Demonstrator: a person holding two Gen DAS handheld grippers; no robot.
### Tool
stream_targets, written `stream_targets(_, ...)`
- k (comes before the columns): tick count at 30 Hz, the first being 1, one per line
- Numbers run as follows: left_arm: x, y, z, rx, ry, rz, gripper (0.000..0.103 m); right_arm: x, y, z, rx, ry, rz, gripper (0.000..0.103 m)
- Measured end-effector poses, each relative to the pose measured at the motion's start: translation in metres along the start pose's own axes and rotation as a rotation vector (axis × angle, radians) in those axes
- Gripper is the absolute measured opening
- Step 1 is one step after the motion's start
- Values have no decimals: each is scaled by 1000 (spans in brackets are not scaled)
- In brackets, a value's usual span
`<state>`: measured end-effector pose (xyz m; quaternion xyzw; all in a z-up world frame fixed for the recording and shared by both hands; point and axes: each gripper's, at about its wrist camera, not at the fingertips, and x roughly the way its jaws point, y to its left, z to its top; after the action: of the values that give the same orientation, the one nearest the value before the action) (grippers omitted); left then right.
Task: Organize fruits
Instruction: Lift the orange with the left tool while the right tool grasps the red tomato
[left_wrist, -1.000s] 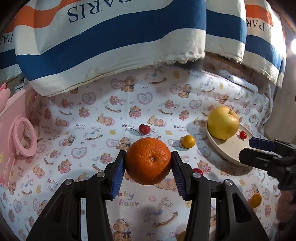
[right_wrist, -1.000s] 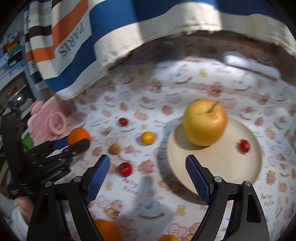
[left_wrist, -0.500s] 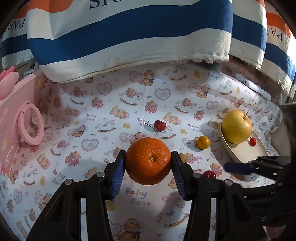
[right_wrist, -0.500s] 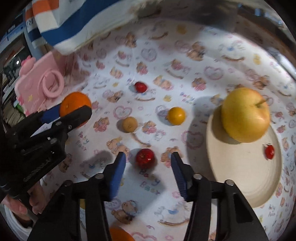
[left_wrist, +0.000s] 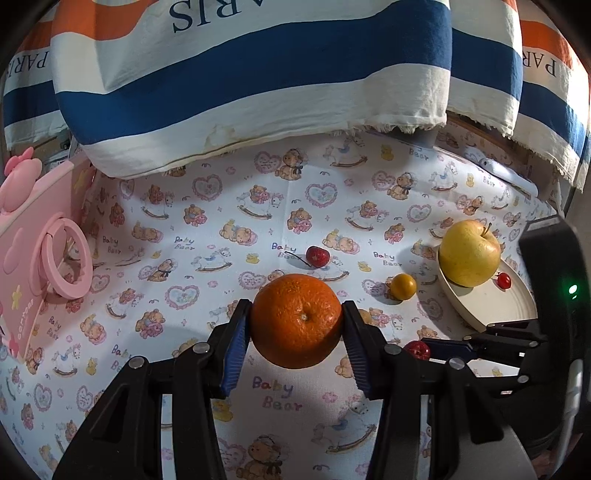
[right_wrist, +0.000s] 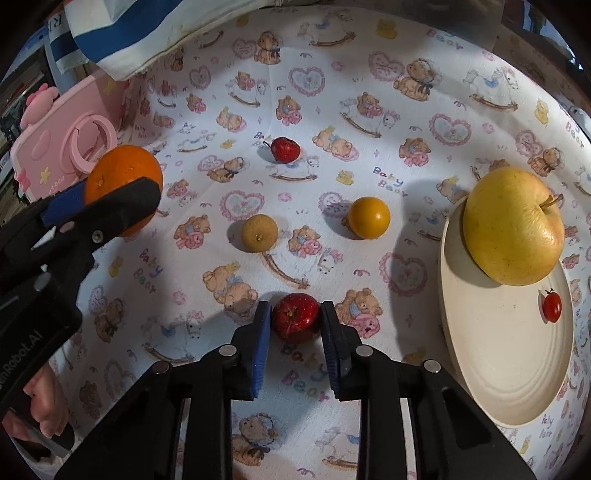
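Plate: we count two fruits on the cream round plate (right_wrist: 502, 369), a large yellow apple (right_wrist: 513, 225) at its far side and a tiny red cherry tomato (right_wrist: 552, 305) near its right rim.
Left to sort: we see four small fruits loose on the bear-print cloth (right_wrist: 369, 92), well apart: a red stemmed berry-like fruit (right_wrist: 285, 149), a tan round fruit (right_wrist: 259, 233), a small yellow-orange round fruit (right_wrist: 369, 217), and a small dark-red apple-like fruit (right_wrist: 296, 322).
Progress: we judge the job under half done.
Right gripper (right_wrist: 295, 325): its blue pads sit against both sides of the dark-red fruit, which rests on the cloth just left of the plate; narrow, gripped, not lifted as far as we can tell.
Right pose: steeply nose-down over the cloth, close to the surface.
Left gripper (left_wrist: 295, 332): clamped at mid width on a round orange mandarin (left_wrist: 296, 320), carried clear above the cloth.
Left pose: tilted moderately downward, left of the plate; a bare hand (right_wrist: 40, 410) shows under its body in the right view.
Surroundings: a pink toy-camera case (left_wrist: 33, 258) at far left; a striped blue, white and orange fabric (left_wrist: 258, 74) hanging behind.
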<state>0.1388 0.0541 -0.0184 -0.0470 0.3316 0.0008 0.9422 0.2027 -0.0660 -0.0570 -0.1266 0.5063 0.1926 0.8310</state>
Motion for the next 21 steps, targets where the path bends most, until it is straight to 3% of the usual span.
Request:
stream_targets(11,-14,-9,0,39,-61,-32,47,-55,-13,-17,14,-160,-17,28)
stream_targets(16,-30,-18,2,82,-133,-57,47,-97,-36,-30,42,-297,-56,28)
stream_targets(21,-42,-27,3,124,-179,-84,47,-125,-73,-42,119,-369,-65,28)
